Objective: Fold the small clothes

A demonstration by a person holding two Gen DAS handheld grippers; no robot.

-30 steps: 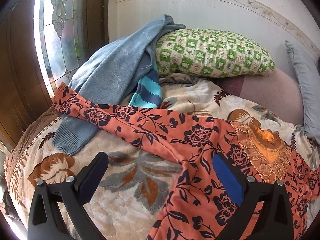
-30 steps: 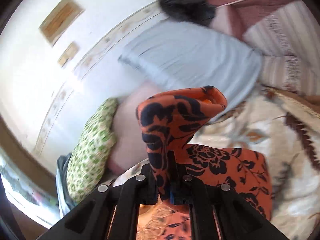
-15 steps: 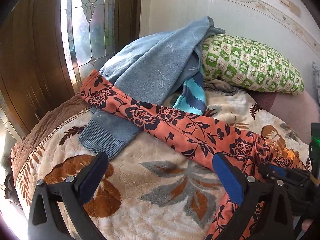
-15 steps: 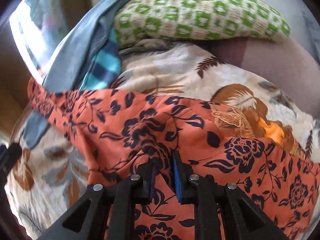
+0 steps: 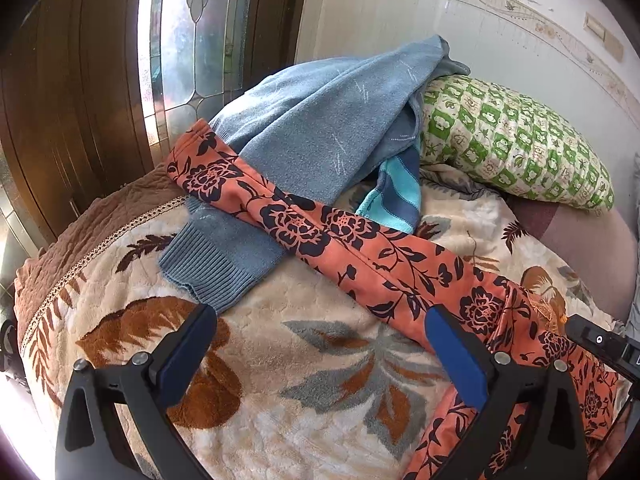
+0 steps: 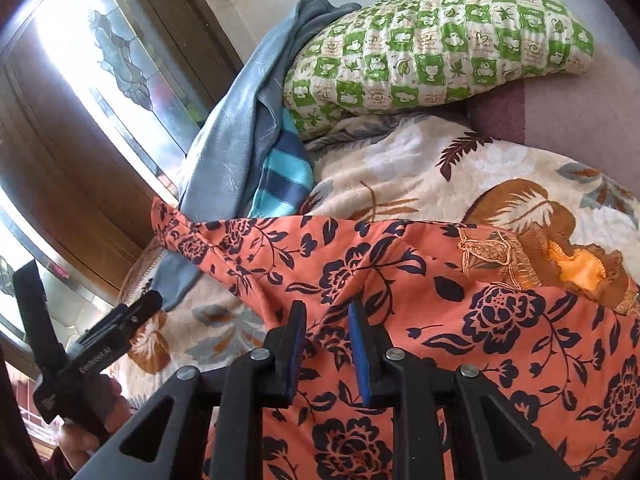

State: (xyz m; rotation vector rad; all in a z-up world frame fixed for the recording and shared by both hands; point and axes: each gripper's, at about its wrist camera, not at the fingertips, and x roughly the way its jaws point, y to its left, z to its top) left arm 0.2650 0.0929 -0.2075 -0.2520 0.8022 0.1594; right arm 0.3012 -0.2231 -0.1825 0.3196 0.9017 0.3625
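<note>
Two grippers above orange floral garment (image 6: pixel 460 320), right jaws just parted, left wide

Both mounted behind the fingers, angled down close over the bed, sharing the orange floral garment (image 5: pixel 360 256) (image 6: pixel 440 320) and green checked pillow (image 5: pixel 516 140) (image 6: pixel 432 48)

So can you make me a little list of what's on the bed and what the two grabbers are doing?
surface: bed blanket with a leaf pattern
garment being folded: orange flowered top, one sleeve stretched over the blue sweater
under the sweater: striped turquoise cloth
behind: green checked pillow
left gripper: open wide, nothing between its fingers, above the blanket
right gripper: jaws just been opening, a fold of the orange top between them, pads no longer pinching it
</note>
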